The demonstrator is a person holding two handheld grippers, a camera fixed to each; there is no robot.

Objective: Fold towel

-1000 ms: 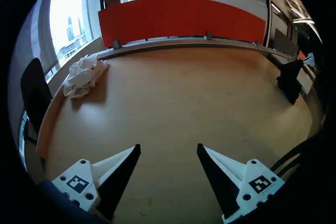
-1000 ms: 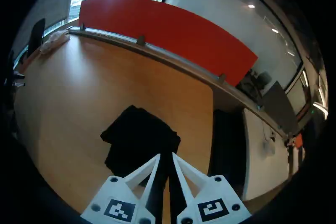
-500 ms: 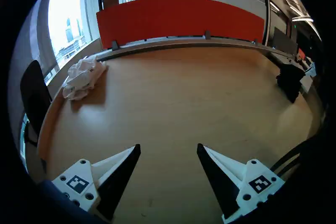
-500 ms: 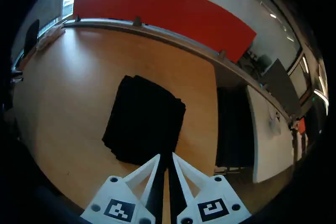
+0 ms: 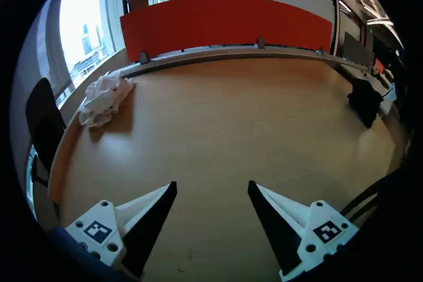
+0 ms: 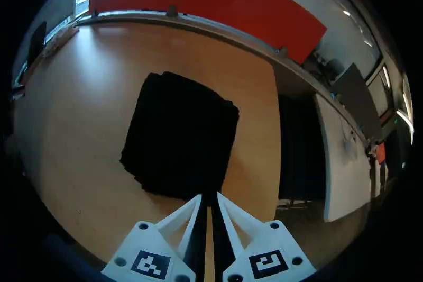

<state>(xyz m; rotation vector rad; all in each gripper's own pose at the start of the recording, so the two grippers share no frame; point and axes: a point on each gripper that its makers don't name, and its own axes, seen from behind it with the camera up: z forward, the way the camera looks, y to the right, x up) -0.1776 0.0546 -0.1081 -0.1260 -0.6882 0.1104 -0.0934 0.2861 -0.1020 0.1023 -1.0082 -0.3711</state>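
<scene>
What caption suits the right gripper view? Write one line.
Right hand-held gripper, shut, tips at the edge of a black towel flat on the wooden table.

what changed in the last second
The black towel went from a bunched heap to a flatter, squarer shape on the table. The right gripper stays shut on its near edge. The left gripper stays open over bare wood; the white cloth has not moved.

On the table (image 5: 222, 123), the towel (image 6: 180, 134) near the right edge, a crumpled cloth (image 5: 103, 99) far left, partition (image 5: 227, 23) behind.
</scene>
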